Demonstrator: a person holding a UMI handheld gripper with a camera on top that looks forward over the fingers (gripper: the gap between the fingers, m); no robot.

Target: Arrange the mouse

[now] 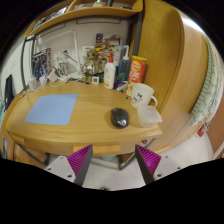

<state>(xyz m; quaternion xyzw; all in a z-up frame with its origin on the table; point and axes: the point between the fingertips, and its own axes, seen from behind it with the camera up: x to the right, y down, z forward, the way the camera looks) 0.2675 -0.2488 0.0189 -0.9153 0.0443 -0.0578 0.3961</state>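
Observation:
A black mouse [120,118] lies on the wooden desk [85,128], to the right of a light blue mouse pad [50,109]. My gripper [113,165] is well back from the desk's front edge, with its purple-padded fingers [80,163] spread wide apart and nothing between them. The mouse is beyond the fingers, roughly in line with the gap.
A white mug [142,96] stands right of the mouse. Behind are a white bottle [109,72], a red-yellow canister [137,70] and clutter by the wall. A wooden shelf panel [165,50] rises at the right. Pale floor shows below the desk edge.

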